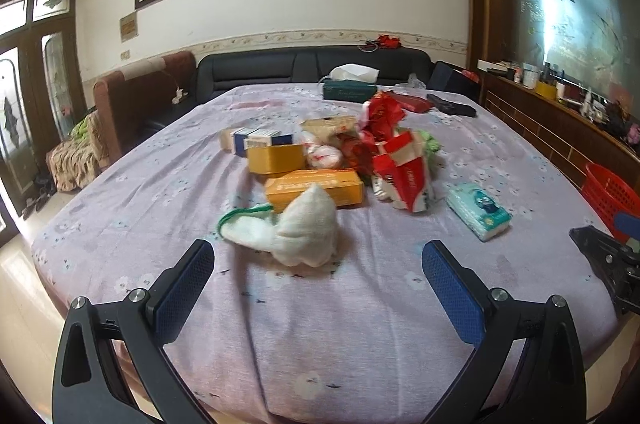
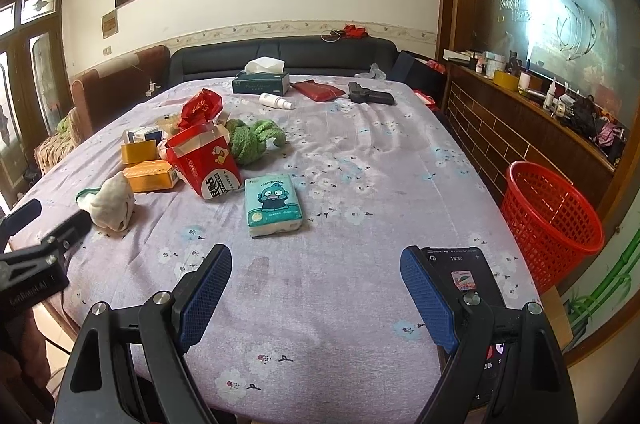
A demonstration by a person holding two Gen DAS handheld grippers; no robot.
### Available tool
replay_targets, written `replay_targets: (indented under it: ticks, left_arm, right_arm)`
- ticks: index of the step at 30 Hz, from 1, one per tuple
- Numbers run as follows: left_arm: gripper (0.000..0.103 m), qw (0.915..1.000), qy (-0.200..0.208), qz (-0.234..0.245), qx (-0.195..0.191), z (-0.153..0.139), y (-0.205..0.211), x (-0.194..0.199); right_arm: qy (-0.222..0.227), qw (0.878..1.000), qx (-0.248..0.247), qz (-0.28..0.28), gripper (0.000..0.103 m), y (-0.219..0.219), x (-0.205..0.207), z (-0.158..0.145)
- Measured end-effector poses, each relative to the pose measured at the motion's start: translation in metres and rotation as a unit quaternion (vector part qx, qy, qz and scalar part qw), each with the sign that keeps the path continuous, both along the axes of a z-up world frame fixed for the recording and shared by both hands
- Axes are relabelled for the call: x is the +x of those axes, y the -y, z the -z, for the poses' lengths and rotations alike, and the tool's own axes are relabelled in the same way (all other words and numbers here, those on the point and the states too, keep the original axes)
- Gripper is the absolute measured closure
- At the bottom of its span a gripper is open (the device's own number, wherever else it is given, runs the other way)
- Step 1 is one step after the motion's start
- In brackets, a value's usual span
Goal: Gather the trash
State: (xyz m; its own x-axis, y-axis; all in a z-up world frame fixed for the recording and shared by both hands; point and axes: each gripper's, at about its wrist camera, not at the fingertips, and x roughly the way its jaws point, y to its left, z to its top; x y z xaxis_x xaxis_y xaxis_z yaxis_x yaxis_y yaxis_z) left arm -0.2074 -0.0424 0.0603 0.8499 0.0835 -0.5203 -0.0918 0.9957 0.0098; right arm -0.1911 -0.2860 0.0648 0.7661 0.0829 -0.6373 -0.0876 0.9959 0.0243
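A pile of trash lies mid-table: a crumpled white cloth [image 1: 298, 230] [image 2: 112, 202], orange boxes [image 1: 316, 186] [image 2: 150, 174], a torn red pack [image 1: 404, 172] [image 2: 208, 160], red wrappers [image 1: 380, 116] and a green fuzzy cloth [image 2: 252, 138]. A teal tissue pack [image 1: 478, 210] [image 2: 272, 202] lies apart. My left gripper [image 1: 318, 264] is open just short of the white cloth, nothing between its fingers. My right gripper [image 2: 316, 276] is open over bare cloth, short of the tissue pack. A red mesh basket [image 2: 548, 216] [image 1: 610, 198] stands off the table's right edge.
A phone [image 2: 468, 280] lies under my right finger at the table's near right edge. A green tissue box [image 2: 262, 80], white bottle [image 2: 276, 101], red pouch [image 2: 318, 90] and black object [image 2: 370, 94] lie at the far side. A sofa [image 2: 280, 54] stands behind, a cluttered sideboard [image 2: 540, 96] to the right.
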Motion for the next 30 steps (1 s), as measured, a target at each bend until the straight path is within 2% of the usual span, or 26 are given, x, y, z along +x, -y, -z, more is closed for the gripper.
replay_targets:
  ticks: [8,12,13,16,17,19,21,25,30]
  left_arm:
    - [0.0,0.9999,-0.011,-0.012,-0.005,0.005,-0.014,0.006]
    - [0.0,0.9996,-0.025,0.002,-0.012,0.007,-0.021,0.013]
    - [0.002,0.9994,-0.03,0.005,-0.017,0.006,-0.023,0.015]
    - [0.026,0.9978,-0.053,0.015,-0.036,0.005,-0.038,0.025]
    - [0.03,0.9972,-0.06,0.014,-0.042,0.005,-0.042,0.027]
    - [0.03,0.9944,-0.08,0.029,-0.063,0.006,-0.051,0.035]
    - [0.03,0.9924,-0.09,0.043,-0.072,0.006,-0.053,0.039]
    - [0.03,0.9901,-0.105,0.072,-0.058,0.007,-0.045,0.053]
    - [0.03,0.9881,-0.122,0.093,-0.014,0.013,-0.025,0.079]
  right_arm:
    - [-0.006,1.0,0.001,-0.007,0.013,-0.005,0.002,0.006]
    - [-0.011,1.0,0.01,-0.014,0.013,-0.005,0.004,0.007]
    - [-0.012,1.0,0.014,-0.018,0.014,-0.004,0.006,0.006]
    - [-0.029,0.998,0.036,-0.044,0.021,-0.005,0.014,0.006]
    - [-0.035,0.997,0.045,-0.054,0.022,-0.006,0.018,0.006]
    - [-0.049,0.995,0.058,-0.069,0.027,-0.007,0.027,0.007]
    - [-0.06,0.993,0.07,-0.078,0.027,-0.008,0.034,0.01]
    - [-0.082,0.989,0.088,-0.088,0.027,-0.009,0.052,0.014]
    - [-0.1,0.987,0.086,-0.089,0.027,-0.013,0.069,0.017]
